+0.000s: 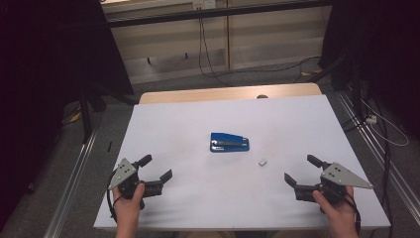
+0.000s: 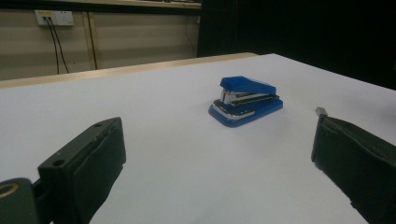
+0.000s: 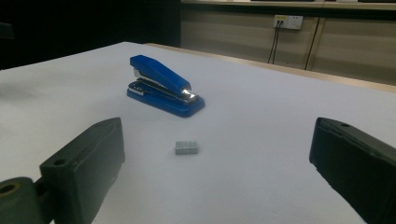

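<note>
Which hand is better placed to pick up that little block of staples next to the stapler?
Right. The staple block lies on the right gripper side of the blue stapler, straight ahead of its open jaws; the left gripper sits farther off.

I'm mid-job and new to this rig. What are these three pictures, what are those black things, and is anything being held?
A person holds a two-jaw tool in each hand: the left gripper and the right gripper. The high view looks down on the white table. The other two pictures come from cameras riding on each gripper, so the black blocks at the bottom are its own jaws. On the table lie a blue stapler and a small block of staples. Both grippers are open and hold nothing.
</note>
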`<control>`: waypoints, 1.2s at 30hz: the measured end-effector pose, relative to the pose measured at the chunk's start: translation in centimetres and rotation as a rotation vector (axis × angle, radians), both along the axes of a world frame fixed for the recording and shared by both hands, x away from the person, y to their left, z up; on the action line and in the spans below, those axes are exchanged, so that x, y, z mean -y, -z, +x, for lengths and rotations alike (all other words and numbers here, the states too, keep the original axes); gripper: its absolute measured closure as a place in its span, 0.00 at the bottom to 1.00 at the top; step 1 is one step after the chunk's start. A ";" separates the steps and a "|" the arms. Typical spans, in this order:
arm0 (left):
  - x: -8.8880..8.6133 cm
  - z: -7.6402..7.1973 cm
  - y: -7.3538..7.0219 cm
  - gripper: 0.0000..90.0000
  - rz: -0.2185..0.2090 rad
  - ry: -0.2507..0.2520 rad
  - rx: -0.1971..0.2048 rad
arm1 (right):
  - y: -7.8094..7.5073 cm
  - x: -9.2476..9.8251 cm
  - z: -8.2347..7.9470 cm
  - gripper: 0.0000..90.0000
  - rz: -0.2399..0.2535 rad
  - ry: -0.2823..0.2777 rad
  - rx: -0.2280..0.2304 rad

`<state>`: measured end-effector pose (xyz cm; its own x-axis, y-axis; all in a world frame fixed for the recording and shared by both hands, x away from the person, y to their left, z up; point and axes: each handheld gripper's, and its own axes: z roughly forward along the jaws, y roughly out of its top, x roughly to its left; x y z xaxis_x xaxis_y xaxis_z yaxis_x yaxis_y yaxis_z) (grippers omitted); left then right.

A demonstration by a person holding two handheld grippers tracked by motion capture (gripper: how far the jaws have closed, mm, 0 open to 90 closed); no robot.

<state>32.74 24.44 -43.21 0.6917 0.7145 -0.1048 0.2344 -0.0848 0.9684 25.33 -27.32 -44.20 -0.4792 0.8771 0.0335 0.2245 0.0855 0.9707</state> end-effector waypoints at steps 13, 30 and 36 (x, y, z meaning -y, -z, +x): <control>1.1 1.1 0.1 0.04 -0.049 0.030 -0.018 | 0.1 -0.2 0.0 0.03 -0.004 -0.016 -0.014; 4.9 3.4 -0.6 0.04 0.006 0.093 -0.021 | 0.4 -0.5 0.9 0.04 -0.028 -0.017 -0.025; 6.1 4.3 -0.6 0.04 0.010 0.123 -0.029 | 0.4 -0.4 1.0 0.04 -0.022 -0.021 -0.021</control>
<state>37.01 18.30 -42.61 0.7710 0.6254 -0.1199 0.2500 -0.1240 0.9603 26.29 -26.96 -44.61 -0.4970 0.8674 0.0243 0.2427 0.1120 0.9636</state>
